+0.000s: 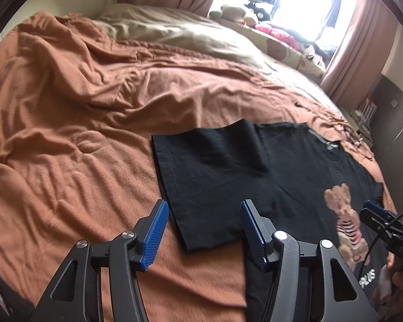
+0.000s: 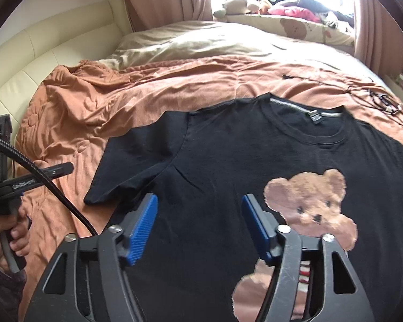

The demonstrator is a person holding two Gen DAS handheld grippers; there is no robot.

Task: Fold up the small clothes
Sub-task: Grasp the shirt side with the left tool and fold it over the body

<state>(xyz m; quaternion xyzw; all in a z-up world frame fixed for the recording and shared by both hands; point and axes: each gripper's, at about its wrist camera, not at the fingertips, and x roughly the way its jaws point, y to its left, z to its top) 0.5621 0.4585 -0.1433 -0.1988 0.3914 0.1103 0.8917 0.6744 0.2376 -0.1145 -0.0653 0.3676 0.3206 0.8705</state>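
Blue-padded fingers (image 1: 153,234) of the left gripper (image 1: 201,230) stand apart, and nothing is pressed between them; the hem corner of the black sleeve (image 1: 209,177) lies in the gap, just ahead of the pads, on the orange blanket (image 1: 67,123). The right gripper (image 2: 200,228) is also parted and empty, with plain black cloth of the T-shirt (image 2: 228,155) below the gap and the teddy-bear print (image 2: 309,204) just to the right of its right finger.

The T-shirt lies flat, front side up, collar (image 2: 309,123) pointing away from both grippers (the far side of the shirt is out of the right wrist view, so I cannot tell how it lies there). No fold is seen yet, so I judge the task to be at its first step: reaching for a grip on this sleeve side.

For the next move, the left gripper should go lower until one pad slips under the sleeve edge, then close on it. The right gripper needs an edge too, because it is now over the middle of the cloth, where a pinch would only bunch the fabric. The soft blanket may be caught together with the shirt.
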